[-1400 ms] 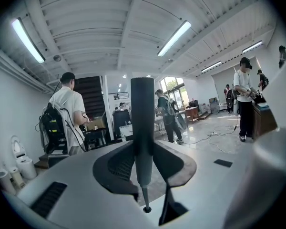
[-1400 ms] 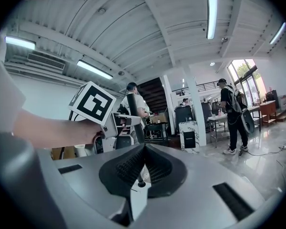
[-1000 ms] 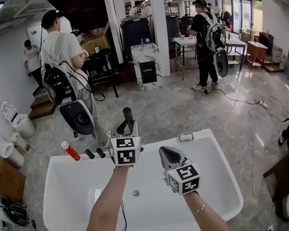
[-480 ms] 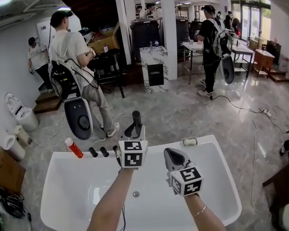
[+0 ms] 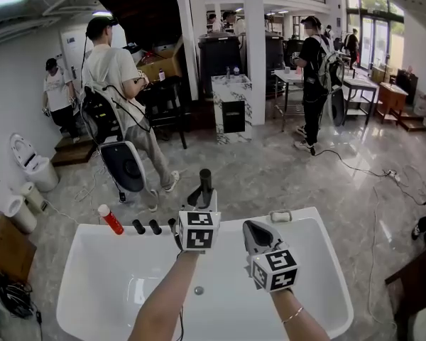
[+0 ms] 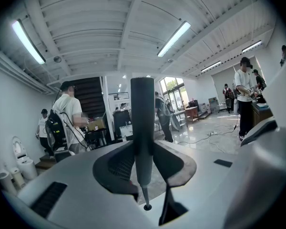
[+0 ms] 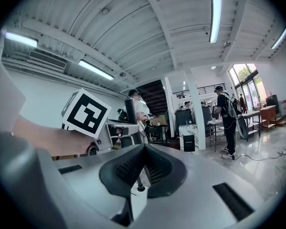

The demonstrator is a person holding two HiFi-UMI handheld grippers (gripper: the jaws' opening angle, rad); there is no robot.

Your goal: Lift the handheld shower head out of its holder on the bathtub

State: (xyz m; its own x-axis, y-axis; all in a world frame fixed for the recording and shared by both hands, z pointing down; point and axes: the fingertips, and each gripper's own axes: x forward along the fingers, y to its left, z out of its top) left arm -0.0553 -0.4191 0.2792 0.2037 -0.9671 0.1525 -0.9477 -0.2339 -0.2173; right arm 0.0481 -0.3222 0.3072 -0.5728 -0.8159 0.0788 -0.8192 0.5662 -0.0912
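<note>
Above the bathtub point(image 5: 325, 258), shower head point(image 5: 205, 181) still clamped in left gripper point(image 5: 201, 203), unmoved

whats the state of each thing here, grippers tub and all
left gripper, shut on the shower head handle
right gripper, shut, empty
shower head, upright at the tub rim; holder hidden
bathtub, no water in it
red bottle, leaning at the tub rim, white cap on
</note>
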